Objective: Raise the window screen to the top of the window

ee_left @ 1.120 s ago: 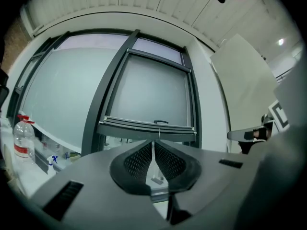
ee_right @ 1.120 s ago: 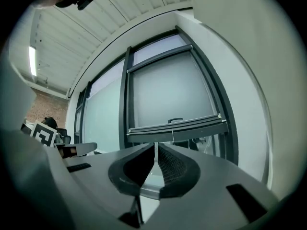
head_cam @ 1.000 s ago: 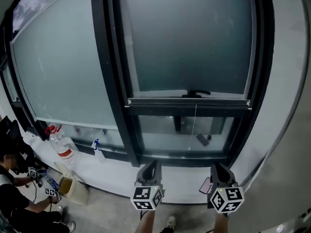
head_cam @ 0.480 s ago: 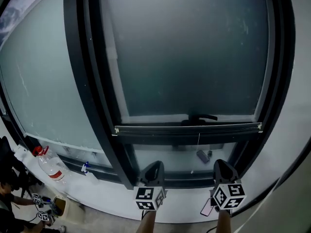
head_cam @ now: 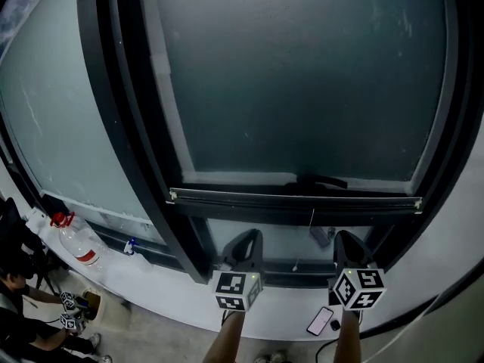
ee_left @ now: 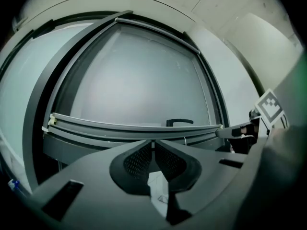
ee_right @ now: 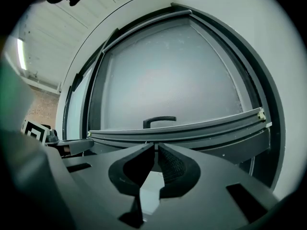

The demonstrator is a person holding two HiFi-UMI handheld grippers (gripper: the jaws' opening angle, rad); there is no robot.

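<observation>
A tall dark-framed window (head_cam: 121,127) fills the head view. The window screen (head_cam: 302,89) hangs as a grey mesh over the right-hand opening. Its bottom bar (head_cam: 295,201) lies level across the lower part of that opening, with a strip of uncovered window beneath it. A black handle (head_cam: 318,180) sits just above the bar, near its middle. Below runs a pale sill (head_cam: 166,278).

The left hand-held gripper (head_cam: 249,234) and the right hand-held gripper (head_cam: 345,237) point up just under the bar. Each has its jaws drawn together with nothing between them; contact with the bar cannot be judged.

On the sill, a clear bottle (head_cam: 76,244) stands far left and a phone (head_cam: 321,321) lies near the right hand-held gripper.
</observation>
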